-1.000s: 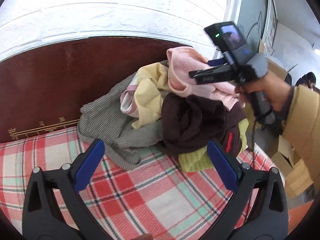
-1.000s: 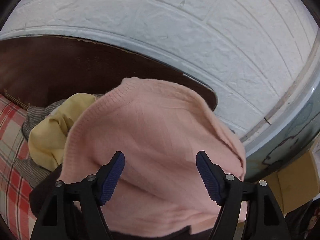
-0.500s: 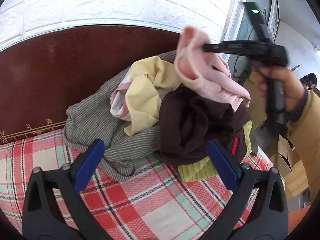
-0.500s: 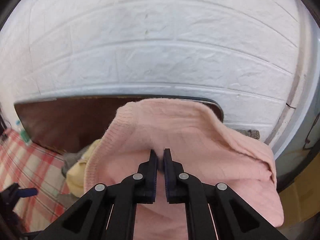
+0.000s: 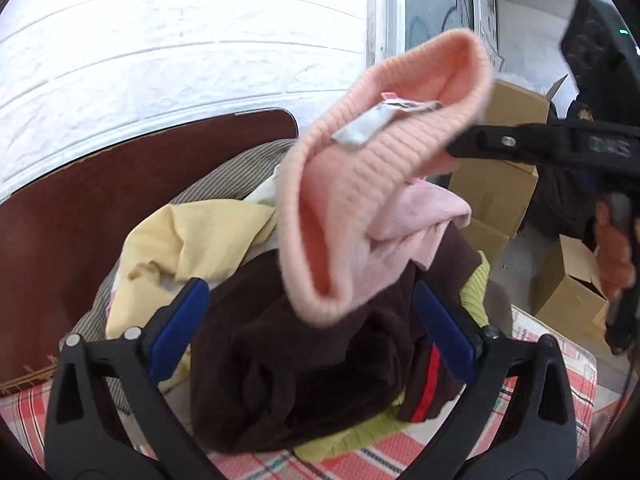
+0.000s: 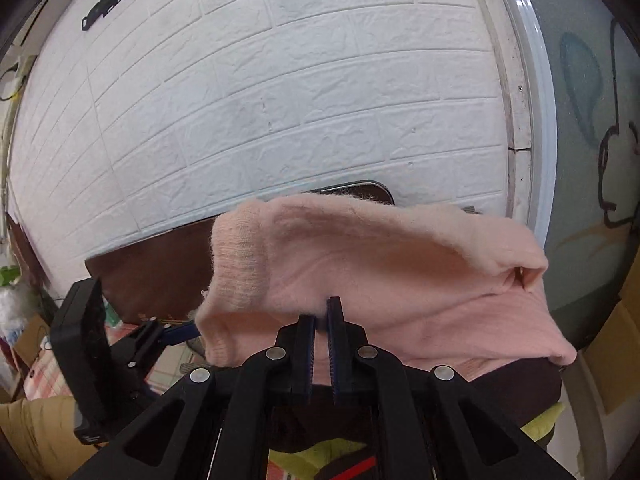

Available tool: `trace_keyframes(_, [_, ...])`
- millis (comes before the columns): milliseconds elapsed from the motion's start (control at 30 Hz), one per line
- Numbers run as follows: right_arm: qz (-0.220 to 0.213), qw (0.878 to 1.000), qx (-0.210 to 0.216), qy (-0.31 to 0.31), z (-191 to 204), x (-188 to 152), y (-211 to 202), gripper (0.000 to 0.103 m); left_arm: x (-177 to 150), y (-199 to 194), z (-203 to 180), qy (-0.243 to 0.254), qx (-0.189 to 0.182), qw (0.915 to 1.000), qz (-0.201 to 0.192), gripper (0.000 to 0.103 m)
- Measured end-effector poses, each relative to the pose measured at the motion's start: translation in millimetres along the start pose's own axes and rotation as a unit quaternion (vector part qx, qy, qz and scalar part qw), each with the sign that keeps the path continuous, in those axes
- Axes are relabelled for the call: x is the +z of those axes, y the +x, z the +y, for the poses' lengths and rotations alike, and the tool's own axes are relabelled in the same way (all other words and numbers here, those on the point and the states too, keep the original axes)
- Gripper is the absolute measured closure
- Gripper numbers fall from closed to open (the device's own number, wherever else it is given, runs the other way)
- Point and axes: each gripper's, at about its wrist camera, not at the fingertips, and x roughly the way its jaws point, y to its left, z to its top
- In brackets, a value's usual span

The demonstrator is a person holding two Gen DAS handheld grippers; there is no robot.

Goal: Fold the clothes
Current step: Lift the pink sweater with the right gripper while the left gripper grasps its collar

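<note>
The right gripper pinches the pink sweater's thin fold; it may slip. The left gripper (empty) is closing.

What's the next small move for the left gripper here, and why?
Probably bring the left gripper up to the hanging ribbed edge of the pink sweater and pinch it. The right gripper is already shut on the sweater and holds it above the dark brown garment, while the left gripper's jaws are closing with nothing between them, so a second grip would let it be spread for folding.
</note>
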Motion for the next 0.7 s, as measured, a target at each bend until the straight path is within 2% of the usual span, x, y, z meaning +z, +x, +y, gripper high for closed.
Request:
trace_keyframes(33, [-0.001,1.000,0.001,0.000,3,-4,-1,0.098,2,5,3,-0.010,-0.017,0.9998,0.004,0.027])
trace_keyframes(67, [0.001,1.000,0.001,-0.002,2,-6,-1,0.098,4,11,5,-0.017,-0.027,0.9994,0.014,0.041])
trace_keyframes(100, [0.002,1.000,0.001,-0.004,5,-8,2,0.098,6,18,7,-0.019,-0.032,0.9988,0.032,0.071])
trace_keyframes(133, [0.004,1.000,0.001,-0.007,8,-10,6,0.098,7,24,9,-0.019,-0.039,0.9980,0.047,0.085])
trace_keyframes(267, [0.012,0.997,-0.039,-0.072,23,-23,0,0.091,9,30,18,-0.024,-0.034,0.9977,0.053,0.086])
trace_keyframes(333, [0.002,0.991,-0.070,-0.113,33,-29,-12,0.083,12,26,23,-0.028,-0.036,0.9979,0.046,0.087])
trace_keyframes(367, [-0.013,0.986,-0.100,-0.136,36,-32,-22,0.074,13,24,25,-0.029,-0.036,0.9980,0.044,0.087])
trace_keyframes(400, [-0.027,0.978,-0.130,-0.159,40,-34,-32,0.056,13,23,25,-0.027,-0.035,0.9981,0.043,0.087])
trace_keyframes(433, [-0.048,0.968,-0.168,-0.183,43,-36,-37,0.044,14,22,25,-0.025,-0.034,0.9982,0.043,0.087])
trace_keyframes(467, [-0.069,0.954,-0.205,-0.206,46,-38,-43,0.014,14,21,25,-0.023,-0.033,0.9983,0.042,0.087])
trace_keyframes(500, [-0.055,0.946,-0.217,-0.234,47,-40,-34,0.000,13,20,24,-0.018,-0.030,0.9985,0.041,0.087])
trace_keyframes(600, [0.002,0.914,-0.246,-0.322,52,-51,0,0.000,11,20,21,-0.018,-0.033,0.9982,0.047,0.087])
trace_keyframes(667, [0.042,0.882,-0.263,-0.388,58,-66,28,0.000,10,20,21,-0.017,-0.033,0.9981,0.050,0.087])
trace_keyframes(700, [0.052,0.872,-0.268,-0.407,60,-71,40,0.001,10,19,22,-0.017,-0.033,0.9980,0.051,0.087])
